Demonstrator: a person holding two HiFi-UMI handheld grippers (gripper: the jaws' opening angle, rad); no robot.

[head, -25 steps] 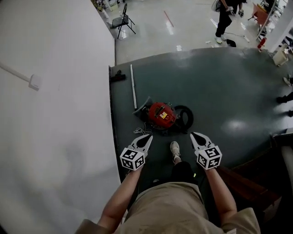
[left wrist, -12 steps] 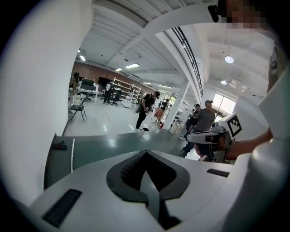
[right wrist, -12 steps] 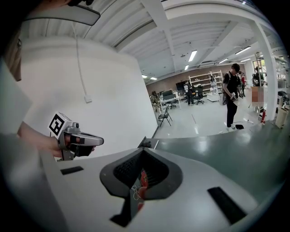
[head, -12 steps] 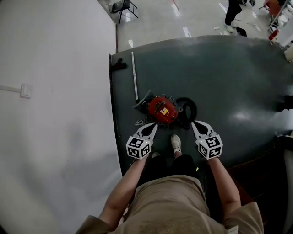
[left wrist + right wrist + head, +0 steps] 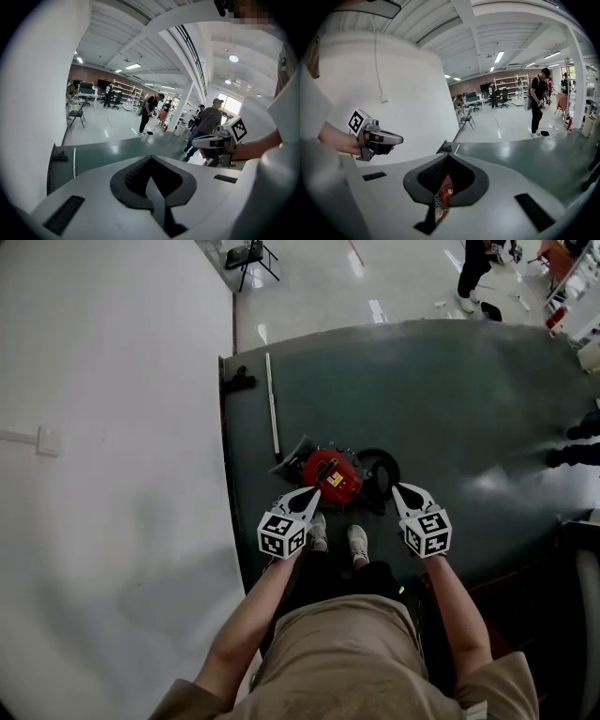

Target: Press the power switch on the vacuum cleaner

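The red vacuum cleaner [image 5: 331, 474] lies on the dark green floor mat [image 5: 450, 399], with its black hose [image 5: 382, 469] coiled at its right. My left gripper [image 5: 315, 491] is shut and empty, its tip just short of the vacuum's near left side. My right gripper [image 5: 397, 488] is also shut and empty, close to the hose's near edge. In the left gripper view the jaws [image 5: 150, 158] meet at the tip. In the right gripper view a bit of the red vacuum cleaner [image 5: 445, 190] shows through the gap behind the shut right gripper [image 5: 448, 156].
A white wall [image 5: 112, 427] runs along the mat's left edge. A metal tube [image 5: 272, 413] and a black floor nozzle [image 5: 239, 381] lie beyond the vacuum. My two shoes [image 5: 357, 542] stand just behind it. A chair [image 5: 251, 254] and a person [image 5: 473, 268] are far off; someone's feet [image 5: 572, 451] are at the right.
Both grippers have come forward and down towards the vacuum, and the second foot has stepped up beside the first. Both stay shut.
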